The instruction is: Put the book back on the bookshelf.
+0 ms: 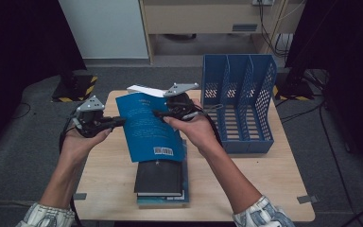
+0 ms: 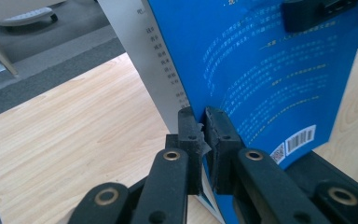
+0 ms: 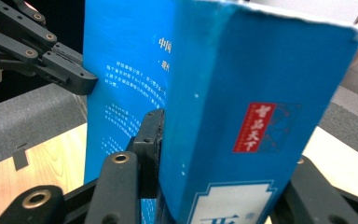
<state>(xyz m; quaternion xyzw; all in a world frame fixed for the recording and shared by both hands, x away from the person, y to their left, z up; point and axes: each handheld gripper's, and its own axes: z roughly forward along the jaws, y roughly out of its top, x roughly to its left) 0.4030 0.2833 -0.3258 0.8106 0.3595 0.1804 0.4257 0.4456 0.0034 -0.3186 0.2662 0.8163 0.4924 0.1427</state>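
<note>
A thick blue book (image 1: 149,127) is held tilted above the table between both grippers. My left gripper (image 1: 122,122) is shut on the left edge of its back cover, with the thin cover pinched between the pads (image 2: 203,128). My right gripper (image 1: 158,113) is shut across the book's thickness at the spine side. In the right gripper view the blue spine (image 3: 256,126) with its red label faces the camera, and the left pad (image 3: 150,135) presses on the back cover while the other jaw is hidden behind the book. The left gripper (image 3: 70,77) shows at the cover's far edge.
A stack of books lies on the wooden table (image 1: 108,179) under the held one, a black book (image 1: 158,177) on a teal one (image 1: 163,199). A blue mesh file rack (image 1: 238,101) with three slots stands at the table's right rear.
</note>
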